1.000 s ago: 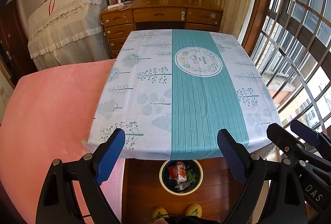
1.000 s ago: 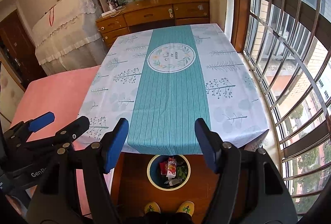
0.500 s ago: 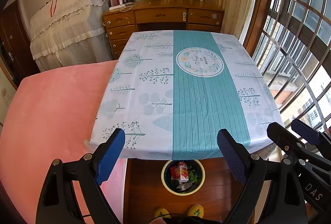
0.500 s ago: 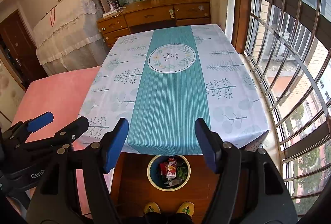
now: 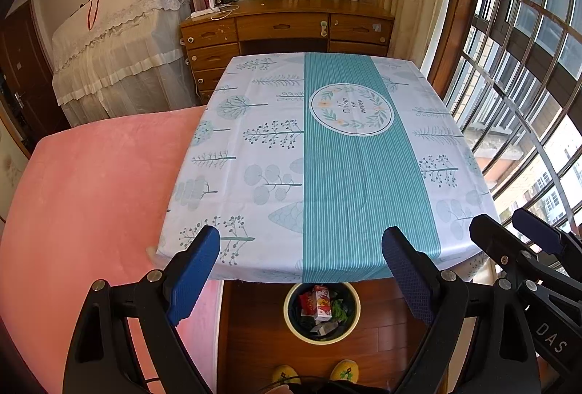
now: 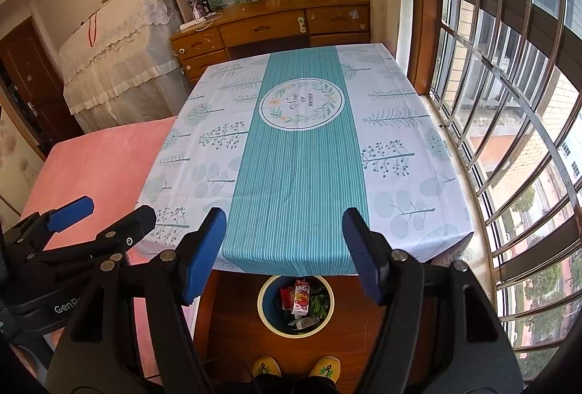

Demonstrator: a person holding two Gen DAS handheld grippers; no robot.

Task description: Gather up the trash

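Note:
A round bin point(image 5: 291, 314) point(image 6: 265, 317) with a pale yellow rim stands on the wooden floor below the table's near edge. Inside it lie a red and white drink carton point(image 5: 322, 301) point(image 6: 301, 295), wrappers and some green scraps. My left gripper point(image 5: 302, 272) hangs open over the table's near edge with nothing between its blue pads. My right gripper point(image 6: 284, 248) is open and empty too, held beside the left one. The table wears a white and teal tablecloth point(image 5: 327, 154) point(image 6: 302, 154) with nothing lying on it.
A pink bed point(image 5: 91, 194) adjoins the table on the left. Barred windows point(image 6: 509, 103) run along the right. A wooden desk point(image 5: 287, 26) with shelves stands behind the table, a lace-covered piece of furniture point(image 5: 120, 52) left of it. Yellow slippers point(image 6: 296, 366) show below.
Both views have shifted very slightly, and the table and bin sit a touch differently in frame. Both grippers stay open and nothing has been picked up or dropped.

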